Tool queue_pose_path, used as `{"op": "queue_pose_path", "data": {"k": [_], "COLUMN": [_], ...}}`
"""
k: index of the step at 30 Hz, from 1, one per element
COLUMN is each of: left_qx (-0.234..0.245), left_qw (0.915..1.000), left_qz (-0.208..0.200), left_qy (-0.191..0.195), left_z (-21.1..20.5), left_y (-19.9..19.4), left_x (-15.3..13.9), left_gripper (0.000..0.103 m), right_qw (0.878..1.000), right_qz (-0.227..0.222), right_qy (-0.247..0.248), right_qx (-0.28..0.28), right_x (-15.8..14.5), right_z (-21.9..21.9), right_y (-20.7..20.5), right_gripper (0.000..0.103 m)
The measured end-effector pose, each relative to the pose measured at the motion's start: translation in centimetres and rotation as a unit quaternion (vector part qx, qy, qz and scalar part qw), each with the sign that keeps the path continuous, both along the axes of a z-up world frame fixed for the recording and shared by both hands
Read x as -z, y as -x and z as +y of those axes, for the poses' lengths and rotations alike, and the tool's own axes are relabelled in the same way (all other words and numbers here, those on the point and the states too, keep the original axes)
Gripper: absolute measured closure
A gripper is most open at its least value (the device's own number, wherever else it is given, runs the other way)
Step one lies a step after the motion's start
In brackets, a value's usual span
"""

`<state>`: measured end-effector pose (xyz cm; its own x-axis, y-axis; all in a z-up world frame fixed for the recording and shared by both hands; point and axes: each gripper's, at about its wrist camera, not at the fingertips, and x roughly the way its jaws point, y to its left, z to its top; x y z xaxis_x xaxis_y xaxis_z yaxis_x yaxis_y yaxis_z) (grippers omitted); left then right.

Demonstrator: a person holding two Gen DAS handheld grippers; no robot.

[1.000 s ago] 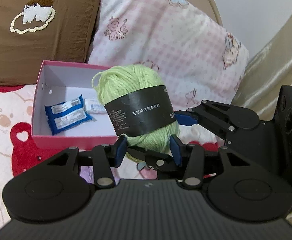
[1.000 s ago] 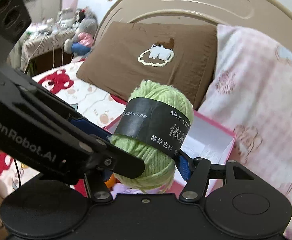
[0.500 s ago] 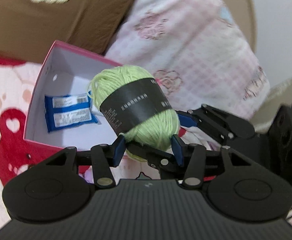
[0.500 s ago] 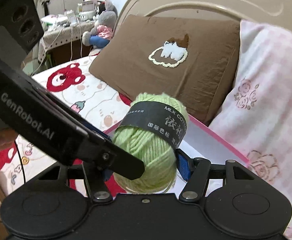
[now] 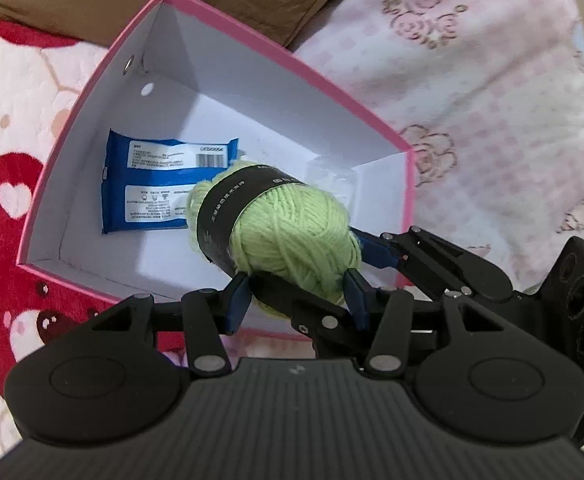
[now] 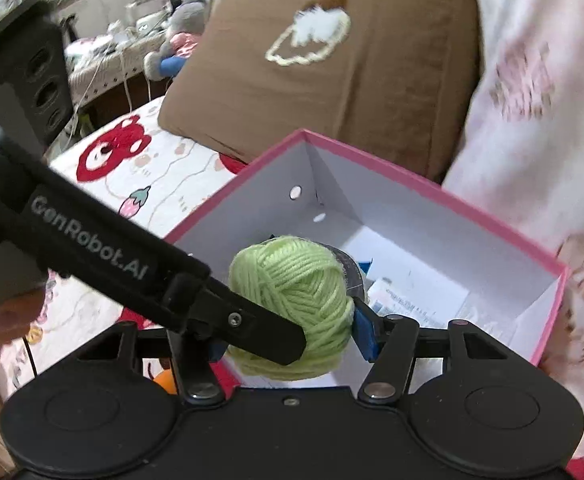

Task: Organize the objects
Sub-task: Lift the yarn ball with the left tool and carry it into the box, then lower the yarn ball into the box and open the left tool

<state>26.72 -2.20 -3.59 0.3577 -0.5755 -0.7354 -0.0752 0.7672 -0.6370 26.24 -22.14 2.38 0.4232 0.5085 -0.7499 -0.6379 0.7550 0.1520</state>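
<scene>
A light green yarn ball [image 5: 292,236] with a black paper band hangs just above the open pink box [image 5: 252,80], over its near right part. My left gripper [image 5: 296,298] is shut on the ball's lower end, blue pads on either side. My right gripper [image 6: 292,340] is shut on the same yarn ball [image 6: 292,280], crosswise to the left one. In the right wrist view a left finger [image 6: 260,330] lies across the front of the ball, with the box [image 6: 412,208] behind. Two blue packets [image 5: 160,184] lie on the box floor, partly hidden by the ball.
A brown pillow [image 6: 332,92] and a pink flowered pillow [image 5: 492,80] press against the box's far and right sides. The box sits on a bear-print bedsheet [image 5: 4,184]. A hand [image 6: 4,316] holds the left gripper. A small orange thing [image 6: 164,380] shows beside the box.
Both grippers have carried the yarn ball forward and down, from in front of the box to over its inside. The left gripper has rolled, so the ball's band now tilts.
</scene>
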Motion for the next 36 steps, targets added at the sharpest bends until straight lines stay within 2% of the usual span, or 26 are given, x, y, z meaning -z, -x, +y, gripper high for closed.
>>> {"op": "queue_pose_path", "data": {"k": [3, 7, 13, 16, 20, 25, 29, 31, 33, 36], "left_qx": [-0.003, -0.002, 0.012, 0.023, 0.033, 0.028, 0.020, 0.025, 0.023, 0.041], "left_qw": [0.9998, 0.9996, 0.9996, 0.9995, 0.9986, 0.9898, 0.9858, 0.9859, 0.9868, 0.9858], "left_qz": [0.018, 0.027, 0.026, 0.007, -0.023, -0.079, -0.107, -0.105, -0.105, -0.129], "left_qy": [-0.001, 0.002, -0.002, -0.022, -0.035, -0.115, -0.128, -0.128, -0.121, -0.100], "left_z": [-0.6, -1.5, -2.7, -2.8, -2.3, -2.8, -3.1, -3.2, -3.2, -3.6], "left_y": [-0.8, -1.6, -2.0, -1.8, -1.8, -2.5, -3.3, -3.6, -3.7, -3.4], "left_x": [1.4, 2.8, 3.7, 3.1, 2.5, 2.5, 3.0, 3.5, 3.8, 4.0], "left_gripper": [0.054, 0.055, 0.055, 0.053, 0.049, 0.049, 0.048, 0.048, 0.050, 0.050], "right_qw": [0.999, 0.998, 0.996, 0.996, 0.994, 0.991, 0.987, 0.984, 0.980, 0.980], "right_qz": [0.027, 0.059, 0.061, 0.011, 0.013, 0.012, -0.002, -0.006, -0.016, -0.016], "right_qy": [-0.016, -0.013, 0.045, 0.087, 0.108, 0.131, 0.158, 0.176, 0.196, 0.194], "right_qx": [0.011, 0.026, 0.040, 0.017, 0.023, 0.036, 0.025, 0.032, 0.042, 0.034], "right_x": [1.4, 2.9, 3.7, 3.8, 4.3, 4.4, 4.0, 3.9, 3.9, 3.7], "right_z": [-0.7, -1.4, -1.7, -1.1, -1.8, -2.1, -1.5, -1.6, -1.7, -2.3], "right_y": [-0.9, -1.8, -1.9, -0.8, -0.8, -0.8, -0.8, -0.9, -0.9, -0.5], "right_gripper": [0.039, 0.039, 0.039, 0.040, 0.040, 0.042, 0.042, 0.036, 0.035, 0.035]}}
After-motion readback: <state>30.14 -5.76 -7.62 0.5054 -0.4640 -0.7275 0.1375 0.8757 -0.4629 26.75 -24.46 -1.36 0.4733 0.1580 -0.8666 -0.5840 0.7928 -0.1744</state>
